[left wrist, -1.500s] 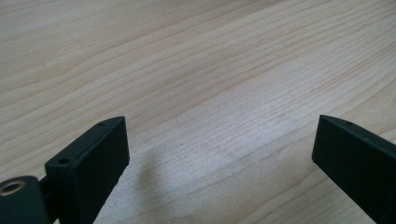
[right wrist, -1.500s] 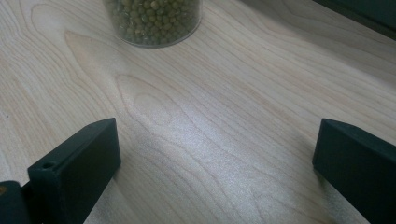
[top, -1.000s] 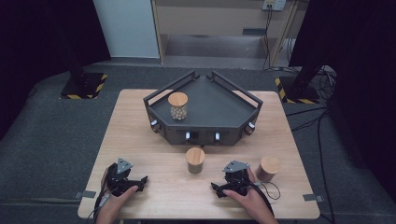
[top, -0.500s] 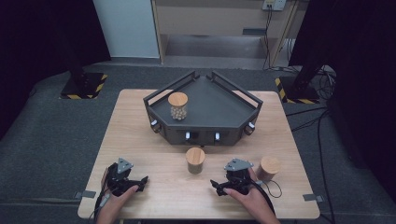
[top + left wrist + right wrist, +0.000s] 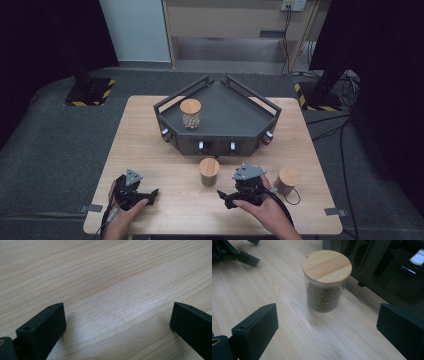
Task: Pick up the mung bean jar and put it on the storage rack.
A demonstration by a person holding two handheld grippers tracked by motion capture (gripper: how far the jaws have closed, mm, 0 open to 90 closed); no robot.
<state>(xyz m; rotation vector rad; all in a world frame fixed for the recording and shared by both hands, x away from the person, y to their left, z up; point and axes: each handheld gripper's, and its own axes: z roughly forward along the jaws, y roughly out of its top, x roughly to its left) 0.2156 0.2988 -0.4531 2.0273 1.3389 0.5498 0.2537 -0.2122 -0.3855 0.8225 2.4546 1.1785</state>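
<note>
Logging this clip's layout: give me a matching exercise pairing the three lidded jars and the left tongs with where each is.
1. jar of pale balls
2. jar of green beans
3. third jar
4. left tongs

A. on the table just in front of the dark tray
B. open over bare wood
C. inside the dark tray
D. beside the right tongs, at the table's right

Pairs: 1-C, 2-A, 3-D, 4-B

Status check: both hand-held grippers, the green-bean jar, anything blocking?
Left hand-held gripper open, empty. Right hand-held gripper open, aimed at green-bean jar, not touching. Jar upright, lidded, before dark tray. Path clear.
</note>
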